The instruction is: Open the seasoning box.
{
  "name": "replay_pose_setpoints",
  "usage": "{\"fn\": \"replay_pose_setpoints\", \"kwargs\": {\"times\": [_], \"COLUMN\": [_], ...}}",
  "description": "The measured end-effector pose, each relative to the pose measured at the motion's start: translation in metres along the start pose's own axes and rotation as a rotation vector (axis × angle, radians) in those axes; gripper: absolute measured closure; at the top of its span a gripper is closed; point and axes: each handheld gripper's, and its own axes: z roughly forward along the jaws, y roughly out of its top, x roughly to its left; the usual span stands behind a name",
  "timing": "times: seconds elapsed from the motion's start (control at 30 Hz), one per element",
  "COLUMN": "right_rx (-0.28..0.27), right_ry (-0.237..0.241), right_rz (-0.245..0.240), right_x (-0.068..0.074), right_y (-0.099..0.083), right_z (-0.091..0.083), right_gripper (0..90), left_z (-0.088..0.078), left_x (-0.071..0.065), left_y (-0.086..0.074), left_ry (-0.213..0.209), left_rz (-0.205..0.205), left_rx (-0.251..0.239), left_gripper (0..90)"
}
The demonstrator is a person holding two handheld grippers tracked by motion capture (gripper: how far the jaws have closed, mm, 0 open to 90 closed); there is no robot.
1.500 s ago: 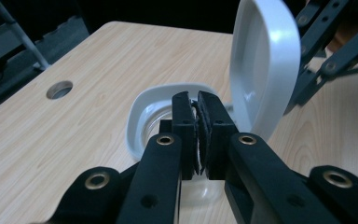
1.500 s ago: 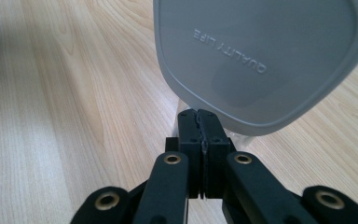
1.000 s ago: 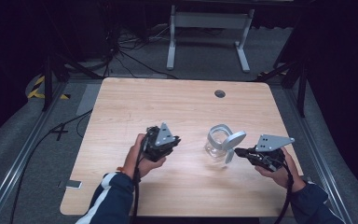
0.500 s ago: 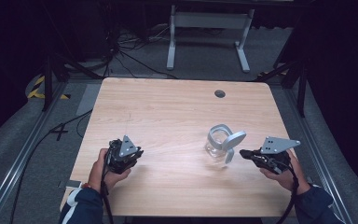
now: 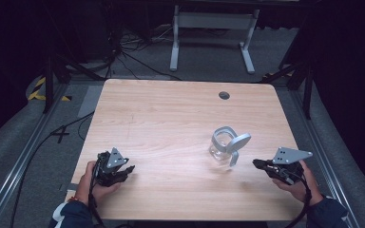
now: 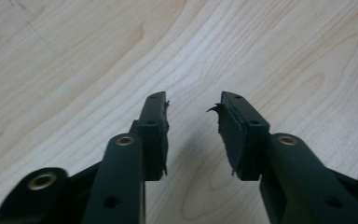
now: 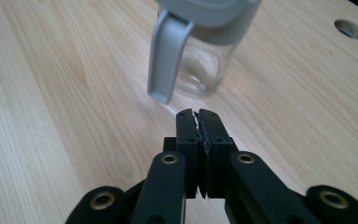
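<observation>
A clear glass jar (image 5: 221,148) with a grey rim and a hinged grey lid (image 5: 238,143) flipped open stands right of the table's middle. In the right gripper view the jar (image 7: 200,65) is just ahead of the jaws, its lid (image 7: 165,60) hanging down toward them. My right gripper (image 5: 257,164) (image 7: 197,114) lies low by the front right edge, shut and empty, a short gap from the jar. My left gripper (image 5: 129,169) (image 6: 191,105) is near the front left corner; its jaws have just been opening, with only bare wood between them.
The light wooden table (image 5: 171,114) has a round cable hole (image 5: 224,95) near its far edge. Beyond it on the grey floor stand a white metal frame (image 5: 214,21) and loose cables (image 5: 123,47). A rail (image 5: 24,161) runs along the left.
My left hand drew back from the table's middle to the front left corner and its jaws parted. My right hand slid a little right and back from the jar.
</observation>
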Motion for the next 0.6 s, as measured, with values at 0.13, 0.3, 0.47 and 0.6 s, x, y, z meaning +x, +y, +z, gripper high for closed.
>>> {"fn": "replay_pose_setpoints", "kwargs": {"times": [0.13,0.3,0.47,0.6], "right_rx": [-0.008,-0.022,0.003,0.035], "right_ry": [-0.010,-0.037,-0.054,-0.062], "right_rz": [0.018,0.067,0.129,0.184], "right_x": [-0.003,-0.009,-0.017,-0.023], "right_y": [-0.014,-0.032,-0.051,-0.070], "right_z": [-0.002,-0.003,-0.002,0.000], "right_gripper": [80.4,64.4,50.5,39.8], "left_z": [0.001,0.005,0.008,0.010], "left_x": [0.001,0.002,0.005,0.009], "left_y": [-0.006,-0.011,-0.016,-0.021], "left_ry": [-0.013,-0.024,-0.033,-0.043], "left_rz": [-0.016,-0.032,-0.071,-0.112], "left_rx": [0.023,0.042,0.027,0.002], "left_gripper": [50.9,37.4,26.8,20.2]}}
